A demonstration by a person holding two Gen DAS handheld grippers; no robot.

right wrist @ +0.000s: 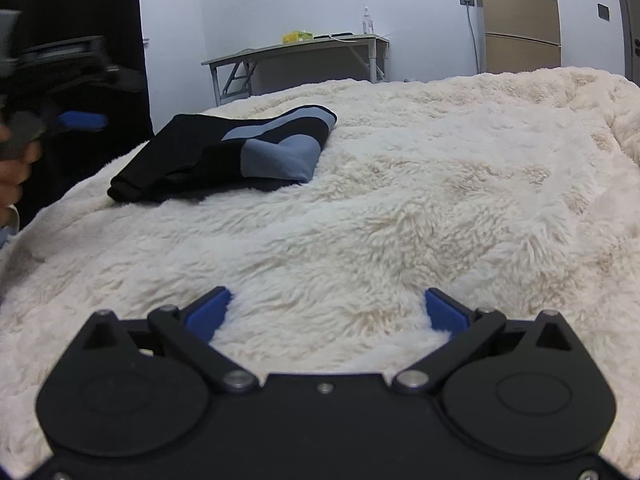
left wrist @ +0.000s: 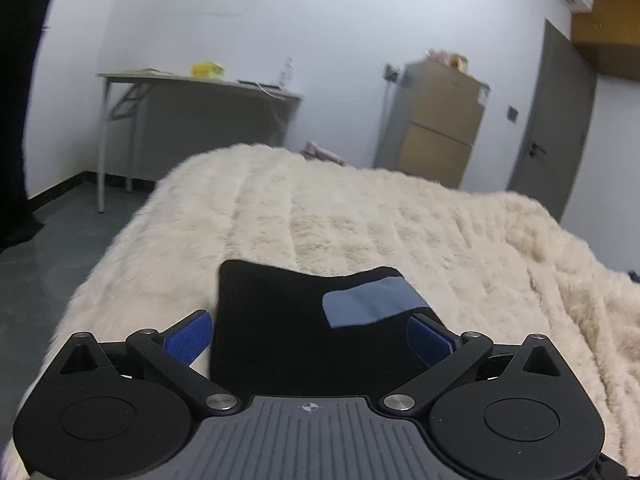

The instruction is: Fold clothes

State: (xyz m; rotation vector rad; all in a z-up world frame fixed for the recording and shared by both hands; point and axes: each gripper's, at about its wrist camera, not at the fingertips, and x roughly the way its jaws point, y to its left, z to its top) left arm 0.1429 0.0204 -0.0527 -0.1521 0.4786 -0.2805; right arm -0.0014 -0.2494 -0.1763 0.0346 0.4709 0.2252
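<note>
A: Since the garment (left wrist: 296, 320) is soft, thin cloth, black with a grey-blue panel, I'd judge it light, limp and not fragile. From the left wrist, it lies flat ahead of the left gripper (left wrist: 310, 338), between its spread fingers, neither pad pressing it.

B: Where would you grab?

A: At a corner or hem, probably, pinching both layers; the middle would only bunch.

B: And the right wrist?

A: The right gripper (right wrist: 326, 310) stands fully apart, empty, over bare blanket (right wrist: 400, 220). The garment is well ahead and left of its fingers, partly folded.

B: The surface?

A: Deep cream fleece, likely grippy, so cloth drags rather than slides. Beyond the fingers stand a table (right wrist: 296, 50) and a fridge (right wrist: 520, 20).
</note>
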